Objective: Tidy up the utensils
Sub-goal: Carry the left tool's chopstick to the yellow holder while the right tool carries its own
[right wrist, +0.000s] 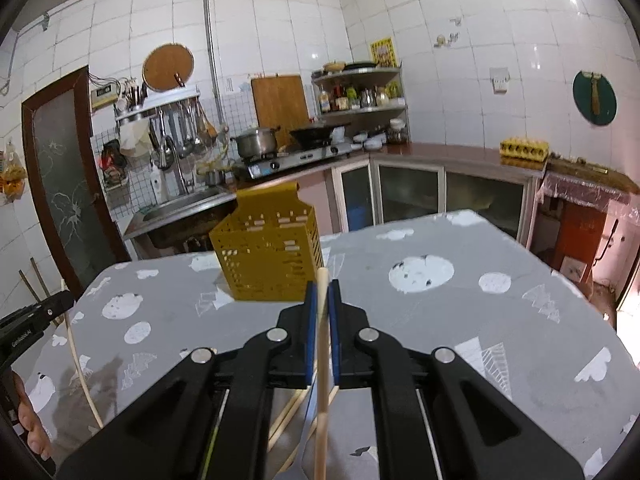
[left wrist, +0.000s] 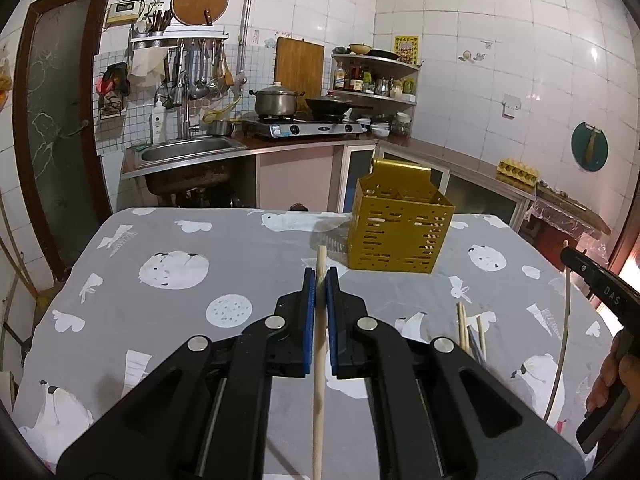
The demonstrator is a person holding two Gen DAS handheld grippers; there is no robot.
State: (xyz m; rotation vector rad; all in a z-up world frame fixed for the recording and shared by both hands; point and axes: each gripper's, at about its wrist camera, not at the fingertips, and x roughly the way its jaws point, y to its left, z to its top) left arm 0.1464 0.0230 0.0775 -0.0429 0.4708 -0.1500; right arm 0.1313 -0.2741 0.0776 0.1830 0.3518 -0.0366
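Observation:
My left gripper (left wrist: 320, 280) is shut on a wooden chopstick (left wrist: 319, 360) that runs up between the blue pads, held above the table. My right gripper (right wrist: 323, 292) is shut on another wooden chopstick (right wrist: 322, 380). A gold perforated utensil holder (left wrist: 400, 228) stands on the table ahead and to the right of the left gripper; it also shows in the right wrist view (right wrist: 268, 256), ahead and to the left of the right gripper. Several more chopsticks (left wrist: 472, 332) lie on the cloth near the front; under the right gripper some chopsticks (right wrist: 288, 416) show too.
The table wears a grey cloth with white prints (left wrist: 172, 272). The right gripper body (left wrist: 600, 292) shows at the right edge of the left wrist view, the left gripper body (right wrist: 28, 320) at the left edge of the right wrist view. Kitchen counter, sink (left wrist: 188, 152) and stove stand behind.

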